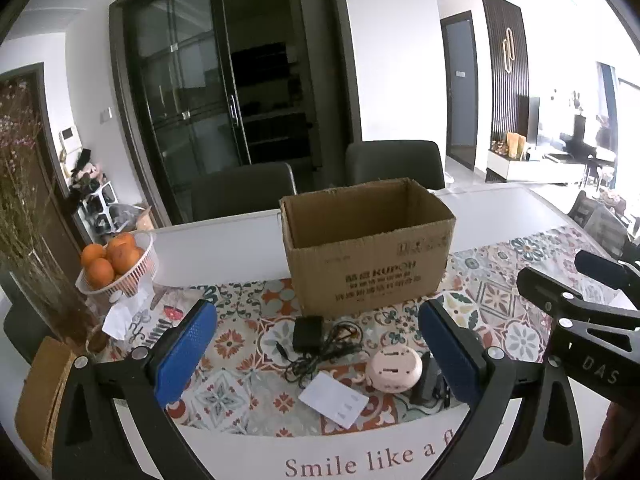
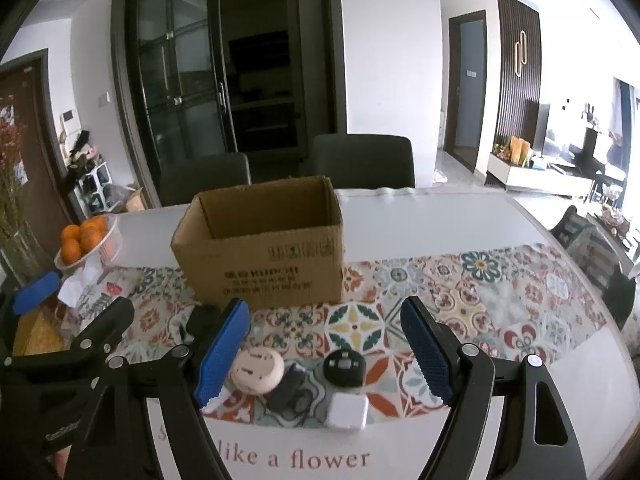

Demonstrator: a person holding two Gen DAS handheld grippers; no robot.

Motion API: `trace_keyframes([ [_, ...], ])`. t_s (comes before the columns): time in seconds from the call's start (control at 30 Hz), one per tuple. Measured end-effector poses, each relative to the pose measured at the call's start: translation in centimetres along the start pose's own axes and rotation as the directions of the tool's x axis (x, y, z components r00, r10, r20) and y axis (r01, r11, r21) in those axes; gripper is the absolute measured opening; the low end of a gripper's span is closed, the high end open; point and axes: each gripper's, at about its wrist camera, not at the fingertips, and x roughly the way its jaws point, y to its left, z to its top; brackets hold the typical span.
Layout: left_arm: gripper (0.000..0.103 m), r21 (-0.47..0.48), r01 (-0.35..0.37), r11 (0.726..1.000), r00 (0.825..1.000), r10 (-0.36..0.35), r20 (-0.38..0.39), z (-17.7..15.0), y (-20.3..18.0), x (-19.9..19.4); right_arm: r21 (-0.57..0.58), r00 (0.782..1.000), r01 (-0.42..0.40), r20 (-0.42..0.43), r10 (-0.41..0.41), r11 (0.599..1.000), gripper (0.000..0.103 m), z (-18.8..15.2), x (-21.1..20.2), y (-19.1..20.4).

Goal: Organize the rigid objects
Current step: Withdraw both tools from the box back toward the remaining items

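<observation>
An open cardboard box [image 1: 368, 248] [image 2: 260, 248] stands on the patterned mat, empty as far as I can see. In front of it lie a black adapter with tangled cable [image 1: 308, 332], a white card [image 1: 334, 400], a pink round device [image 1: 394, 370] [image 2: 258, 372], a dark charger [image 2: 286, 390], a black round gadget [image 2: 344, 366] and a white square plug [image 2: 347, 411]. My left gripper [image 1: 316, 356] hovers open above the cable and card. My right gripper [image 2: 324, 352] is open too, nothing between its blue pads, over the black gadget.
A white basket of oranges [image 1: 120, 268] [image 2: 86, 240] and a crumpled tissue [image 1: 120, 318] sit at the left, beside a glass vase of dried stems [image 1: 36, 272]. Two dark chairs [image 1: 244, 192] stand behind the table. The table edge curves away at the right [image 2: 592, 352].
</observation>
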Motion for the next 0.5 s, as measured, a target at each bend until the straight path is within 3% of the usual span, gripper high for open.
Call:
trace_keyframes([
  [0.5, 0.103, 0.051, 0.015, 0.999, 0.997, -0.011, -0.077, -5.3, 0.6, 0.3, -0.017, 0.996, -0.014, -0.084, 0.013, 1.000, 0.079, -5.5, 0.1, 1.2],
])
